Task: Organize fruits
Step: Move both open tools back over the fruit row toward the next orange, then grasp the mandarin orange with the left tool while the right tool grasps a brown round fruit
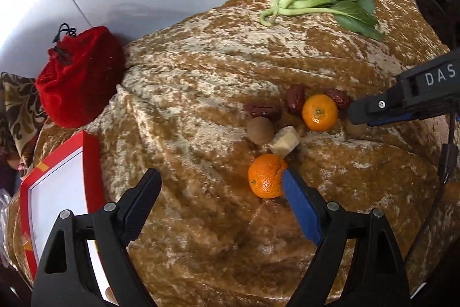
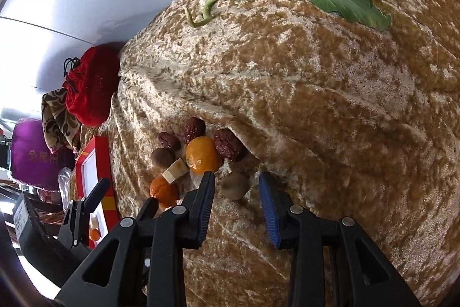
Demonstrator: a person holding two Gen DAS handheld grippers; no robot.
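Right tool [image 2: 236, 183] open, jaws straddling brown round fruit [image 2: 234, 186] dead ahead on surface [image 2: 330, 120]. Left tool [image 1: 221, 180] open; mandarin [image 1: 266, 176] touching its right finger.

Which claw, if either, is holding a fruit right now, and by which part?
Neither. The left claw is open beside a tangerine; the right claw is open around a brown longan, not yet closed.

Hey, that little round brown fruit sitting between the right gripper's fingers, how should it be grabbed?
Take the brown longan-like fruit across its widest middle, from above, as the right gripper is lined up. It is round and smooth, lying free on the velvet cloth, with clear space on both sides; the mandarin stands just behind the left finger.
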